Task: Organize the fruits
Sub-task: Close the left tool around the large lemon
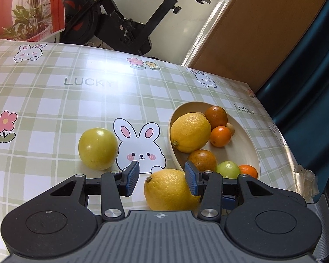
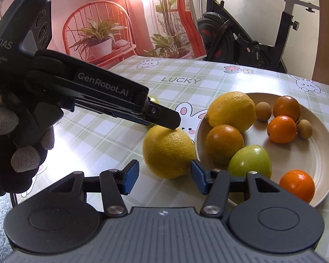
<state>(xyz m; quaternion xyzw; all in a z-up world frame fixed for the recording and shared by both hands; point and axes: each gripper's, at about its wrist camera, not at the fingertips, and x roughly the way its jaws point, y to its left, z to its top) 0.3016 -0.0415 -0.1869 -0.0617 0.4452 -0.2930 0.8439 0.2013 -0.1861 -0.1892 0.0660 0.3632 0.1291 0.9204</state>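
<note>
A yellow lemon [image 1: 167, 189] lies on the tablecloth just left of a beige plate [image 1: 249, 144]. My left gripper [image 1: 162, 179] is open, its fingers on either side of this lemon; its right pad looks to touch the fruit. The plate holds a second lemon [image 1: 190, 132], several oranges and a green fruit [image 1: 228, 169]. A yellow-green round fruit [image 1: 97, 148] lies on the cloth to the left. In the right wrist view my right gripper [image 2: 164, 176] is open, just short of the same lemon [image 2: 167, 152], with the left gripper [image 2: 164, 116] above it.
The table has a green plaid cloth [image 1: 54, 100] with rabbit prints. An exercise bike [image 1: 129, 22] stands behind the table. A clear plastic corner guard [image 1: 306, 180] marks the table's right edge. Two small brown fruits [image 2: 263, 111] lie in the plate [image 2: 307, 153].
</note>
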